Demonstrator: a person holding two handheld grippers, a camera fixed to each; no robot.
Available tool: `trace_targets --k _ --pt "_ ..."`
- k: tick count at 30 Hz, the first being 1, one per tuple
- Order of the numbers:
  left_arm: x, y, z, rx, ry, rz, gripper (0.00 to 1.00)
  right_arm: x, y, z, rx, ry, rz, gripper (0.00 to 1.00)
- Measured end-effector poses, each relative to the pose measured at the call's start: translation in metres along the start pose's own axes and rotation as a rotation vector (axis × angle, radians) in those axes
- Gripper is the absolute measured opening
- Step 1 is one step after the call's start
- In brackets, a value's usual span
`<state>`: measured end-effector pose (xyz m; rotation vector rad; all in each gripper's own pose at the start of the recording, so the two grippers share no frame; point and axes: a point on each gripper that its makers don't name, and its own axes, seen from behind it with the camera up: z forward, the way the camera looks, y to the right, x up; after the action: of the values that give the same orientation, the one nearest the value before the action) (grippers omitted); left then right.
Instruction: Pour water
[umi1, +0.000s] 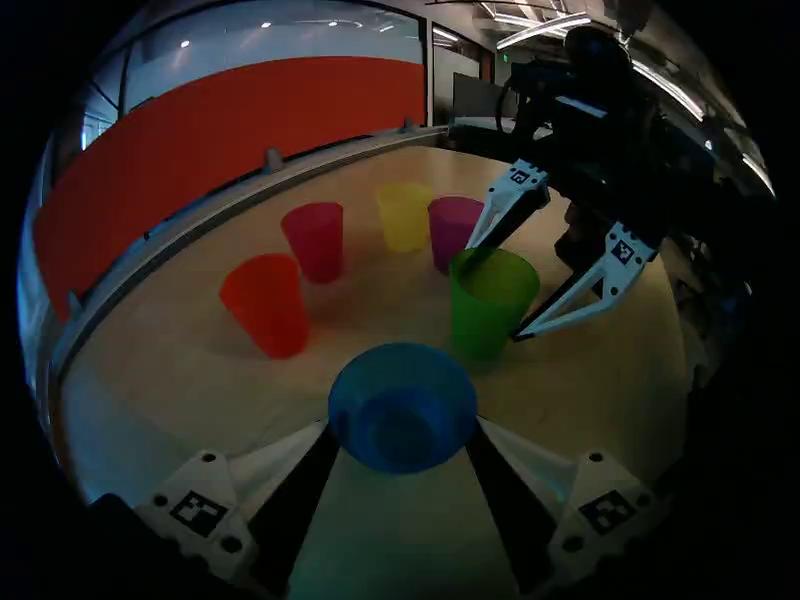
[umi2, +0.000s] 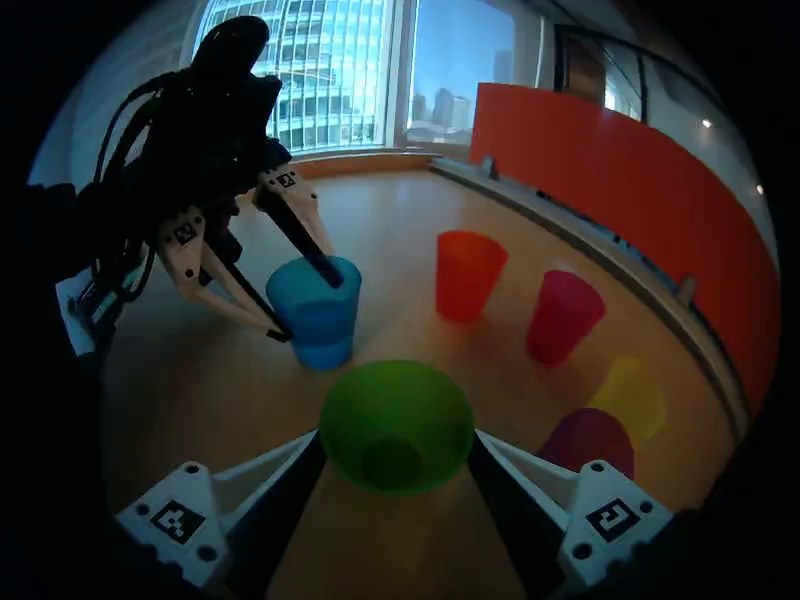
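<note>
While fingers (umi2: 258, 476) hold green cup (umi2: 396, 425), contents unclear

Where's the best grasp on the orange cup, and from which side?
Take the orange cup by its upper wall, just under the rim, a finger on either side. It stands upright and narrows toward the base, so a high grip should not slide off. Probably come in level from the side away from the red cup, which stands close by.
</note>
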<state>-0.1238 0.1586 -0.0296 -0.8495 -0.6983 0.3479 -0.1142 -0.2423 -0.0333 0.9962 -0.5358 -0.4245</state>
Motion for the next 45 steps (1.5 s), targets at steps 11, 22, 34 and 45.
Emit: trace_targets --k 11,22,34,45 --pt "-0.01 -0.001 -0.001 0.016 -0.026 0.006 0.86 -0.005 0.0 -0.011 -0.009 -0.002 0.002 0.99" --pt "-0.025 -0.003 -0.013 0.045 -0.041 -0.008 0.86 -0.02 -0.001 -0.03 -0.029 -0.007 0.009 1.0" --pt "-0.038 -0.001 -0.033 0.073 -0.028 -0.043 0.86 -0.036 -0.004 -0.057 -0.051 -0.01 0.024 0.99" --pt "-0.032 -0.011 -0.049 0.137 0.022 -0.074 0.86 -0.032 0.001 -0.073 -0.097 0.045 0.067 1.0"
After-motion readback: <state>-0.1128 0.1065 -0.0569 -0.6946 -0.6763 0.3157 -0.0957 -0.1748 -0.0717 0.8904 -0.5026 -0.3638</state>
